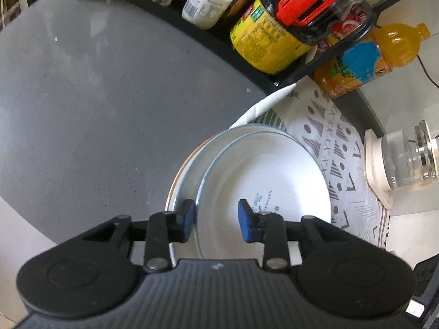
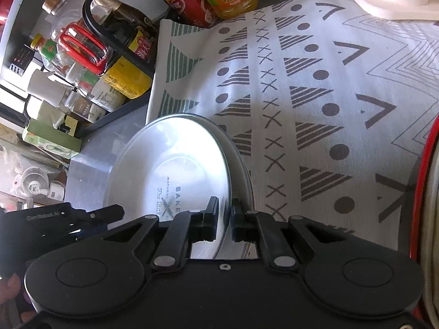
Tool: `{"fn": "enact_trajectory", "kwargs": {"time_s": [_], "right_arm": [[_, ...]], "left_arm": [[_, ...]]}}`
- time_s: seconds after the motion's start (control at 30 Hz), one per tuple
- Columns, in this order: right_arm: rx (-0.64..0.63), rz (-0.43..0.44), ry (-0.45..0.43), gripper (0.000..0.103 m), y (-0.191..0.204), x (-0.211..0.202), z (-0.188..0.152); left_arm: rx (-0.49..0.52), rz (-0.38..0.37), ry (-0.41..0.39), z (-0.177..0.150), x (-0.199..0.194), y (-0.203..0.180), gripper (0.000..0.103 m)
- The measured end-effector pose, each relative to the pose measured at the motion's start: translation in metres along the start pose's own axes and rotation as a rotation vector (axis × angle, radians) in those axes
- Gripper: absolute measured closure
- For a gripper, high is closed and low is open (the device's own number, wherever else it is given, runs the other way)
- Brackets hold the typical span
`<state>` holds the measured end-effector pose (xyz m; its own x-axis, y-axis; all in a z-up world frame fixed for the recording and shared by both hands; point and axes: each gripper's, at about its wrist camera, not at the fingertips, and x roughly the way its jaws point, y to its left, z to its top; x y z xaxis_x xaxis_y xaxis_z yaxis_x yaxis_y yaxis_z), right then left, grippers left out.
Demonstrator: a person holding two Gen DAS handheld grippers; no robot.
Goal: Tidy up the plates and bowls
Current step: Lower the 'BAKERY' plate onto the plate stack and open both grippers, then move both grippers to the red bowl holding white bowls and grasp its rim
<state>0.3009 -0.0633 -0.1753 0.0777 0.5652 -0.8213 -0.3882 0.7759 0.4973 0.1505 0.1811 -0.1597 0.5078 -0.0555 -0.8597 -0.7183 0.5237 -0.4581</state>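
Note:
A white bowl [image 1: 271, 175] with printed lettering rests inside a larger white plate [image 1: 186, 181], partly on the patterned cloth [image 1: 340, 137]. My left gripper [image 1: 216, 219] is open, its blue pads either side of the bowl's near rim without gripping. In the right wrist view my right gripper [image 2: 225, 219] is shut on the rim of the same white bowl [image 2: 170, 164], which sits tilted in the plate [image 2: 241, 164]. The left gripper [image 2: 68, 219] shows at the lower left there.
A black rack [image 1: 277, 82] holds sauce bottles and jars [image 1: 274, 33] at the back. An orange juice bottle [image 1: 378, 54] and a glass kettle [image 1: 406, 159] stand nearby. A grey counter [image 1: 96, 96] lies to the left. A red-rimmed dish [image 2: 428, 192] is at the right edge.

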Motion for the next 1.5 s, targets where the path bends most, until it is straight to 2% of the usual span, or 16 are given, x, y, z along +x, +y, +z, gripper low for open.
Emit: {"fn": "enact_trajectory", "kwargs": {"time_s": [0.23, 0.37, 0.57, 0.7, 0.9, 0.97, 1.1, 1.33, 1.5], "right_arm": [[-0.001, 0.000, 0.007, 0.093, 0.000, -0.001, -0.003], [0.005, 0.005, 0.006, 0.087, 0.000, -0.008, -0.006], [-0.010, 0.044, -0.064, 0.059, 0.002, -0.043, -0.007], [-0.016, 0.046, -0.124, 0.045, -0.001, -0.069, -0.006], [-0.002, 0.032, -0.221, 0.020, -0.015, -0.107, -0.007], [0.003, 0.028, -0.241, 0.018, -0.020, -0.117, -0.008], [0.024, 0.012, -0.280, 0.008, -0.032, -0.133, -0.011], [0.076, -0.022, -0.337, 0.006, -0.056, -0.158, -0.019], [0.137, -0.051, -0.387, 0.006, -0.080, -0.177, -0.027]], "left_arm": [[0.019, 0.004, -0.036, -0.003, -0.015, -0.001, 0.063], [0.013, 0.017, -0.040, -0.005, -0.021, -0.002, 0.059], [0.089, 0.019, -0.090, -0.006, -0.031, -0.029, 0.035], [0.127, -0.013, -0.094, -0.009, -0.034, -0.051, 0.034], [0.200, -0.067, -0.097, -0.022, -0.041, -0.086, 0.021], [0.212, -0.077, -0.092, -0.026, -0.043, -0.094, 0.015], [0.244, -0.079, -0.088, -0.033, -0.045, -0.110, 0.014], [0.313, -0.090, -0.075, -0.047, -0.046, -0.138, 0.014], [0.364, -0.111, -0.032, -0.059, -0.036, -0.158, 0.014]]}}
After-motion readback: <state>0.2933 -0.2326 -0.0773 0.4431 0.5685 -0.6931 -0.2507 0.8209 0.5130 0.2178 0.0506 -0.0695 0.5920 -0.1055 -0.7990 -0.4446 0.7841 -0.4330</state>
